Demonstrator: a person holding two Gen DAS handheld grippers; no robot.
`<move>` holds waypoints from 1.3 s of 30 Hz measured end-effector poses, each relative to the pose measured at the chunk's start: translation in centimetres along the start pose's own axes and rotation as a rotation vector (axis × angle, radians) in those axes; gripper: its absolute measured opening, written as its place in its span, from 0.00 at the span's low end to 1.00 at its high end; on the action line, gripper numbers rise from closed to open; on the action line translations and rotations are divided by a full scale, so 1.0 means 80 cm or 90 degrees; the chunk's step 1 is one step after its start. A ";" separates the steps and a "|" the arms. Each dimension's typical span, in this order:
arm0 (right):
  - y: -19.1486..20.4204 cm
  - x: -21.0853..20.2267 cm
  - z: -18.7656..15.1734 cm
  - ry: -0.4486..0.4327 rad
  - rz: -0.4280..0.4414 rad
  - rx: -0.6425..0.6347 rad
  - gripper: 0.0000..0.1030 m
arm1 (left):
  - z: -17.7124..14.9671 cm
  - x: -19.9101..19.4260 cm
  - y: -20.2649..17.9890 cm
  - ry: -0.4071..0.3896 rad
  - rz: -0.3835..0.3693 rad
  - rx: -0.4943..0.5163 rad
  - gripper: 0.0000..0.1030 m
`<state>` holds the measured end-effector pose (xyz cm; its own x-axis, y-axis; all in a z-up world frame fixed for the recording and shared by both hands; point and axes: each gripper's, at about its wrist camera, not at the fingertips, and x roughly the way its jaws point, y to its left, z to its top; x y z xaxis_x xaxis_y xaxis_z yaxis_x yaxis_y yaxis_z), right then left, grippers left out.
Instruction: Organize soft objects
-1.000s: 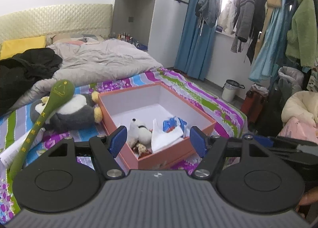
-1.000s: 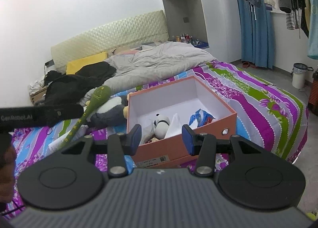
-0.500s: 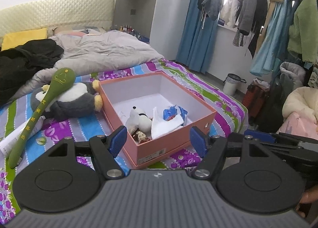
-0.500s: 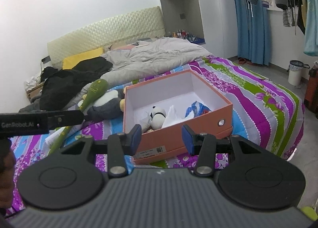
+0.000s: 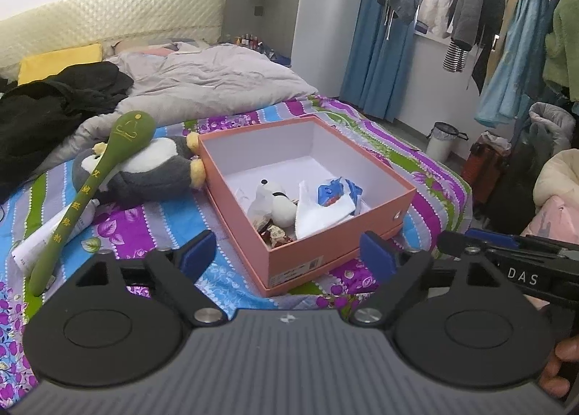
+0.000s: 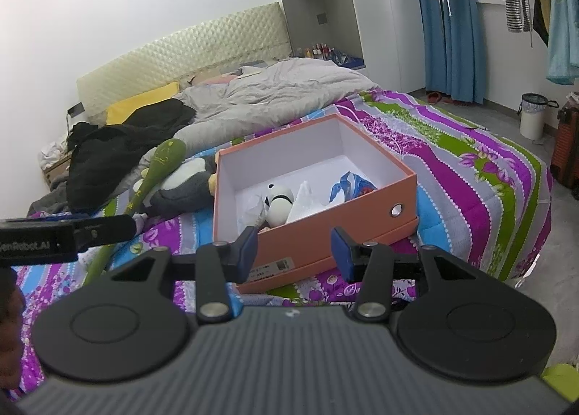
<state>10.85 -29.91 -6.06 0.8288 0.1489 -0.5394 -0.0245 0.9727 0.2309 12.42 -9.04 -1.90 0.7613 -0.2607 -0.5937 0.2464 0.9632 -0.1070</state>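
Open-topped orange cardboard box [image 5: 336, 234] on striped floral bedspread [image 6: 470, 176], bed edge at 3 o'clock. Grey-white penguin plush [image 5: 152, 176] touches box at 10 o'clock. Left gripper [image 5: 287, 257], right gripper [image 6: 295, 248]: fingers apart, empty. Both farther back than before.

box [image 5: 336, 244] 12 o'clock: top open, far half bare | near half: toys, bag [image 5: 322, 206] | penguin [image 5: 144, 172] touching wall, 10 o'clock | bedspread [image 5: 144, 226] bare at 9 o'clock
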 end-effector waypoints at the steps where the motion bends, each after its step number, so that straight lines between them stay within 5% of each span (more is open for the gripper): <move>1: 0.001 0.001 0.000 -0.001 -0.003 -0.003 0.47 | 0.000 0.000 0.001 -0.002 0.002 -0.001 0.93; 3: 0.002 0.004 0.003 -0.001 -0.012 -0.008 0.63 | -0.001 0.001 0.003 -0.003 0.005 -0.007 0.95; 5: 0.001 0.005 0.005 -0.008 -0.019 -0.006 0.91 | -0.002 0.001 0.005 -0.002 0.011 -0.010 0.96; 6: 0.001 0.005 0.005 -0.013 -0.027 -0.005 0.94 | -0.003 0.001 0.006 -0.003 0.015 -0.011 0.96; 39: 0.013 0.005 0.004 -0.006 -0.010 -0.032 1.00 | 0.005 -0.020 0.018 -0.019 0.065 -0.037 0.99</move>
<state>11.33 -28.90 -5.74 0.8343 0.1325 -0.5352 -0.0397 0.9826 0.1813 11.77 -7.29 -0.81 0.7979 -0.1621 -0.5805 0.1322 0.9868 -0.0939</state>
